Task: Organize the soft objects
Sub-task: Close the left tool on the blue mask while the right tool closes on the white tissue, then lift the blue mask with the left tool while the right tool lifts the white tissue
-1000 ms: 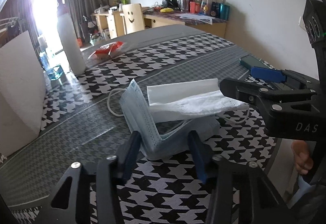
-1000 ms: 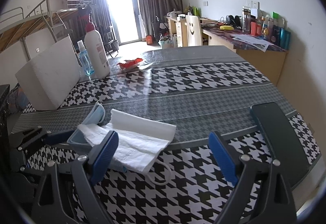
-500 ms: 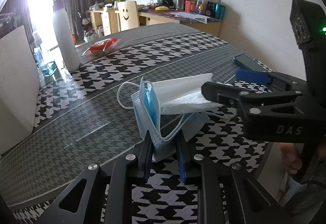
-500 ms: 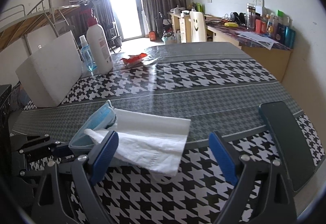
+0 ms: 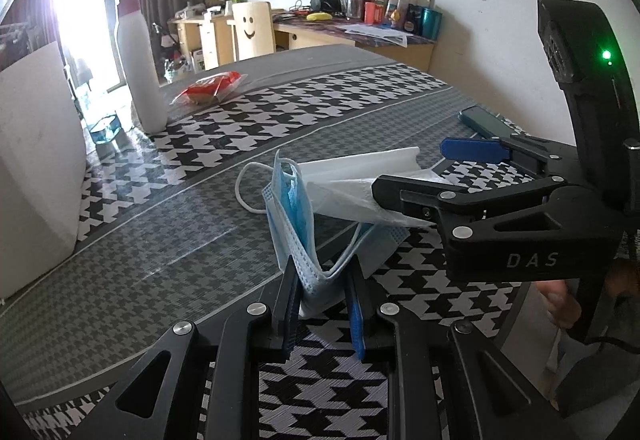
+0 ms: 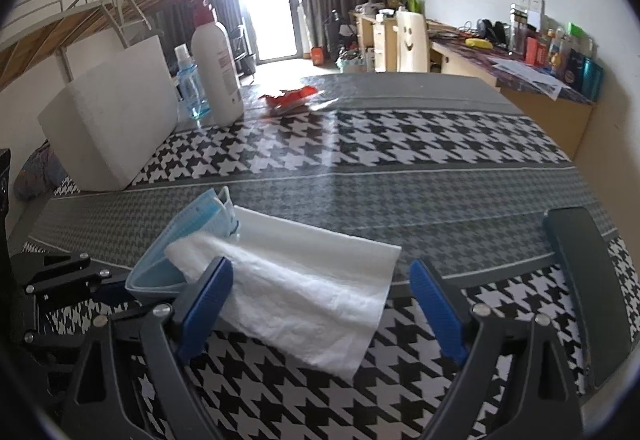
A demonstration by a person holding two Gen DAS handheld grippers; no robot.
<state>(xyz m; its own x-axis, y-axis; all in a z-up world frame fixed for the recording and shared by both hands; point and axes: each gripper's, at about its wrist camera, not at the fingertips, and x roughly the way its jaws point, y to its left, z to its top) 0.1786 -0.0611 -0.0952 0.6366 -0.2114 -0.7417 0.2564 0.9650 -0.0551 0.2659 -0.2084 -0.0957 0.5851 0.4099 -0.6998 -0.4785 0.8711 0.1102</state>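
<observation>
A pale blue face mask is pinched into an upright fold at the table's near edge, and my left gripper is shut on its lower edge. A white tissue drapes over the mask's right side and onto the table. My right gripper stands open, its blue pads on either side of the tissue. From the left wrist view the right gripper reaches in from the right. The mask and the left gripper show at the left of the right wrist view.
A dark phone lies at the table's right edge. Far left stand a white foam box, a tall white bottle and a small blue bottle. A red packet lies at the back. A hand holds the right gripper's grip.
My left gripper went from open around the mask to shut on it, bunching it into an upright fold. The tissue tilted up with it. The right gripper edged further over the tissue.
</observation>
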